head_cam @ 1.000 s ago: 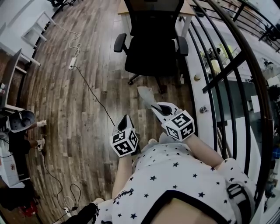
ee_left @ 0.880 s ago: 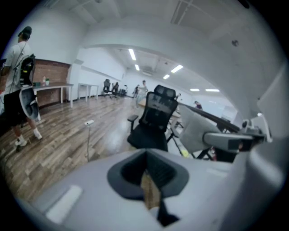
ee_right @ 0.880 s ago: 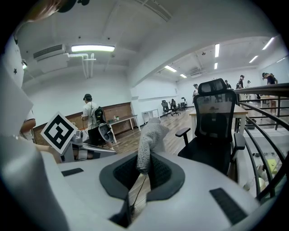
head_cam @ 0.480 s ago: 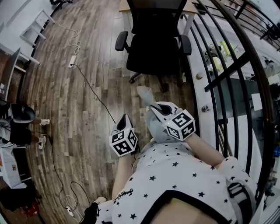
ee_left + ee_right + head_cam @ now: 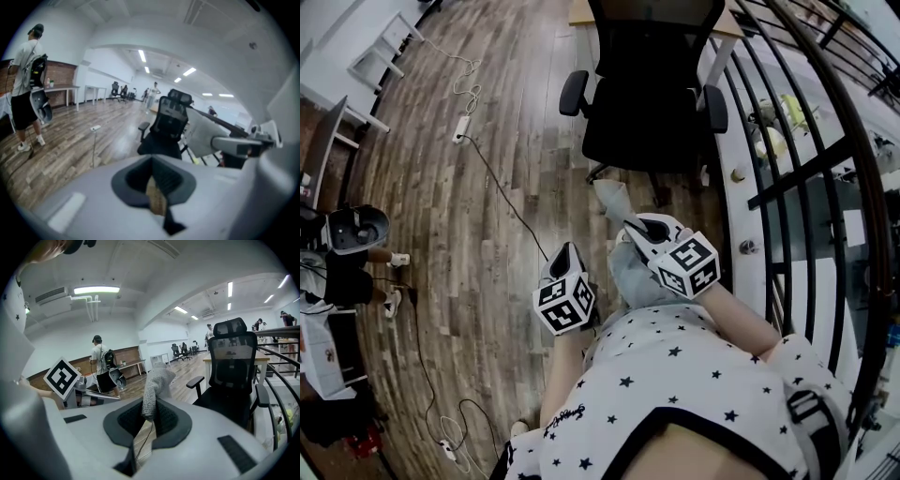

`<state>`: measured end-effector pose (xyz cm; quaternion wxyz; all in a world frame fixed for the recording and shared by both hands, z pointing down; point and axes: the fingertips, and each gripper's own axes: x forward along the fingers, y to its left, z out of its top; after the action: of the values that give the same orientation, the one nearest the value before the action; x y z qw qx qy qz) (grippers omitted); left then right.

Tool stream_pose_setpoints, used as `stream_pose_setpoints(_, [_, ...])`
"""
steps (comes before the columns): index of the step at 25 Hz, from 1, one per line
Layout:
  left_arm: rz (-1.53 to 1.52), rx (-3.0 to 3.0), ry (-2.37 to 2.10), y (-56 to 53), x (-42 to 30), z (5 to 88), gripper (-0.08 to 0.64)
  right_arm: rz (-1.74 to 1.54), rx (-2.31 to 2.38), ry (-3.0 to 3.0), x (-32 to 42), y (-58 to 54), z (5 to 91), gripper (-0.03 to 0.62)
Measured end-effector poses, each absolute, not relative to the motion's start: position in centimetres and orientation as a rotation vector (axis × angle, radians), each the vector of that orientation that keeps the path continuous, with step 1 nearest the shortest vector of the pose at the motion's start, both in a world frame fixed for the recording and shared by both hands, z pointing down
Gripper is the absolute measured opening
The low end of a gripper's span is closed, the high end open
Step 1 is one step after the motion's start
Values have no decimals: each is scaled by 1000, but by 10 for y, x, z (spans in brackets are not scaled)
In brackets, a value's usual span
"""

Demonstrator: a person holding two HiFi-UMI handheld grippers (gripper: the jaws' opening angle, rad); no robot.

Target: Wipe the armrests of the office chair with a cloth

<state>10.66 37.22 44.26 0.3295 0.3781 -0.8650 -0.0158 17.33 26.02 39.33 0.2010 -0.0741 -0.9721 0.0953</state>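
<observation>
**Task status.** By the look of things, wiping has not begun. The office chair (image 5: 649, 103) stands at the top of the head view, well apart from both grippers, and nothing touches either armrest. The whole task appears to be left: approach the chair, bring the cloth onto one armrest, wipe it, then do the same on the other.

**Gripper states.**
- The right gripper (image 5: 630, 226) has its jaws clamped on the cloth (image 5: 614, 202). A grey tuft stands up out of the jaws in the right gripper view, and the rest hangs below the gripper.
- The left gripper (image 5: 567, 253) has its jaws drawn together with nothing between them (only a thin slit of floor shows through).

**Location of task items.** The cloth is carried in the air in front of the person, over the wooden floor (image 5: 487, 206). The chair faces the person, with a railing (image 5: 825, 187) to its right.

**Inventory.**
- Office chair: one.
- Armrests: two, the picture-left armrest (image 5: 574, 92) and the picture-right armrest (image 5: 716, 108).
- Cloth: one.
- Grippers: two.
- Other items: one cable (image 5: 497, 192) across the floor and one bystander (image 5: 28, 89) off to the left.
</observation>
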Motion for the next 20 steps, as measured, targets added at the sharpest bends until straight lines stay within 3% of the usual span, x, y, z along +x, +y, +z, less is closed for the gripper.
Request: stream_pose_setpoints(20, [-44, 932, -2275, 283, -42, 430, 5, 250, -269, -2720, 13, 165, 383, 31])
